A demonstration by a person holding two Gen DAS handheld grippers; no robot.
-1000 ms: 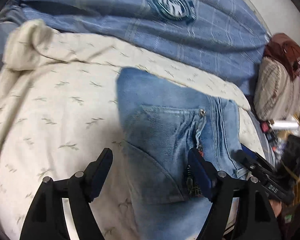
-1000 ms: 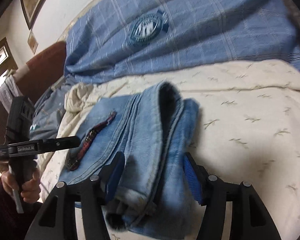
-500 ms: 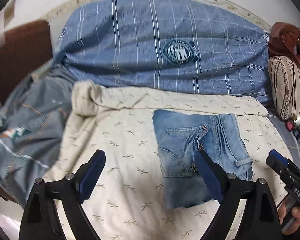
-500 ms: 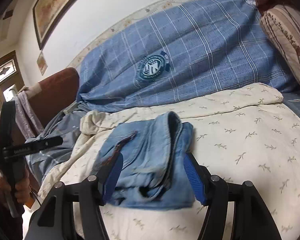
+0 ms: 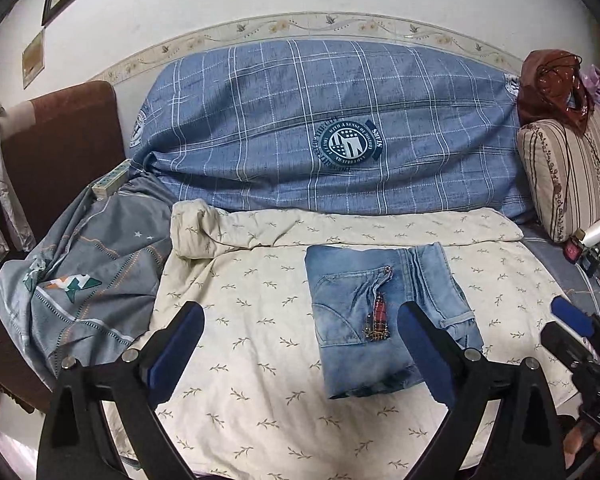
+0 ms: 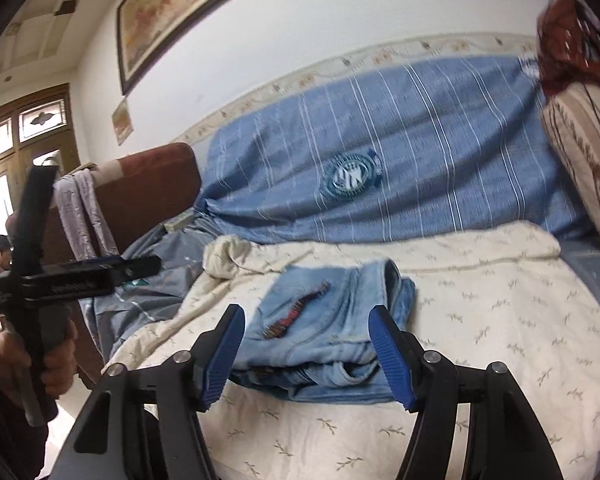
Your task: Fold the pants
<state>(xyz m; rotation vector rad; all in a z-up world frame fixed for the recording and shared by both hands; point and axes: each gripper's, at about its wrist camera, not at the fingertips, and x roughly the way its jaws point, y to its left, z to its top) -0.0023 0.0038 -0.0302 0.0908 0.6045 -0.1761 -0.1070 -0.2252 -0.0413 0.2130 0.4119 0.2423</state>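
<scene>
Bed (image 5: 260, 360) carries folded jeans (image 5: 380, 320); left tool (image 5: 300, 344) and right tool (image 6: 304, 344) spread, just been opening, nothing between; pull clear without snagging denim

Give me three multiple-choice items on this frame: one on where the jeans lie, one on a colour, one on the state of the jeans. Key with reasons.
1. The jeans lie on:
A. the cream leaf-print sheet
B. the blue checked cover
C. the striped cushion

2. The gripper pads are:
A. red
B. blue
C. white

3. The jeans are:
A. spread flat at full length
B. hanging from a gripper
C. folded into a compact stack

Key: 1 A, cream sheet shows all round them. 2 B, the left gripper and right gripper both have blue pads. 3 C, layered edges show in the right wrist view.
</scene>
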